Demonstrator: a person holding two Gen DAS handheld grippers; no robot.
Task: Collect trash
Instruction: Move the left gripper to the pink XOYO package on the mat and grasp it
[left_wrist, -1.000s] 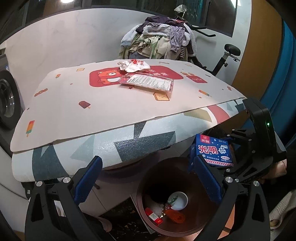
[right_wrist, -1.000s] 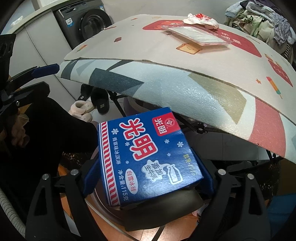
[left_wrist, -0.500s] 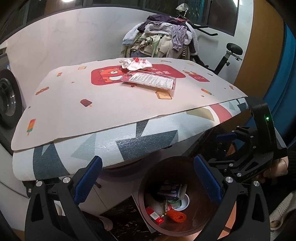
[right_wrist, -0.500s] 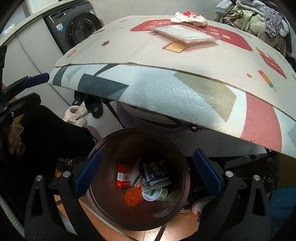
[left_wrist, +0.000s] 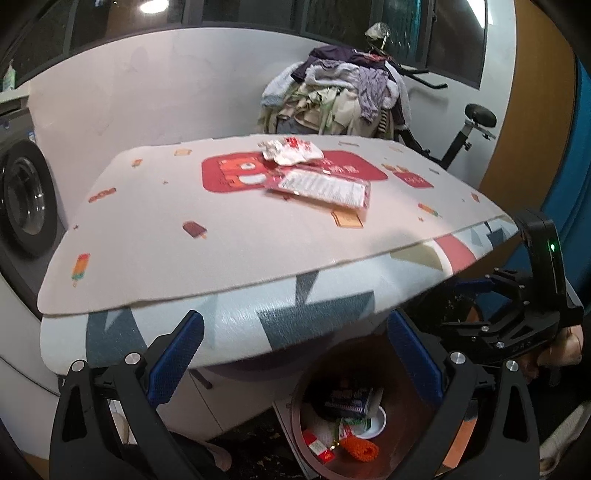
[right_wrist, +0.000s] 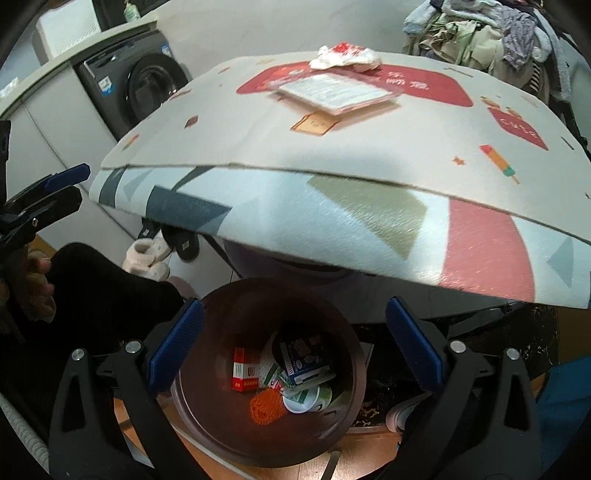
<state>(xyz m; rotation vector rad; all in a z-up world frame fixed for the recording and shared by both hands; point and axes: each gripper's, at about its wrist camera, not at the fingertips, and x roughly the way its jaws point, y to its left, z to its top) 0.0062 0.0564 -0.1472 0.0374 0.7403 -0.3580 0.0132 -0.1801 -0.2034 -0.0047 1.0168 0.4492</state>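
A brown round bin (right_wrist: 218, 317) stands on the floor under the table's front edge. Inside it lie a blue ice-cream box (right_wrist: 303, 358), a red carton (right_wrist: 243, 369), an orange mesh lump (right_wrist: 266, 406) and a white cup (right_wrist: 306, 400). Above the bin, my right gripper (right_wrist: 294, 317) is open with nothing between its blue pads. My left gripper (left_wrist: 294, 332) hangs open and empty before the table edge, with the bin (left_wrist: 417, 439) at lower right. On the table lie a crumpled white-and-red wrapper (left_wrist: 291, 151) and a flat clear packet (left_wrist: 325, 186).
The table carries a pale printed mat (left_wrist: 184, 258) over a geometric foam sheet (right_wrist: 295, 221). A washing machine (right_wrist: 147, 88) stands at the left. Piled clothes (left_wrist: 340, 92) cover an exercise bike behind the table. Slippers (right_wrist: 147, 258) lie on the floor near the bin.
The right gripper's jaws opened and the blue box dropped from them into the bin, where it now lies. The left gripper stayed open and hardly moved.
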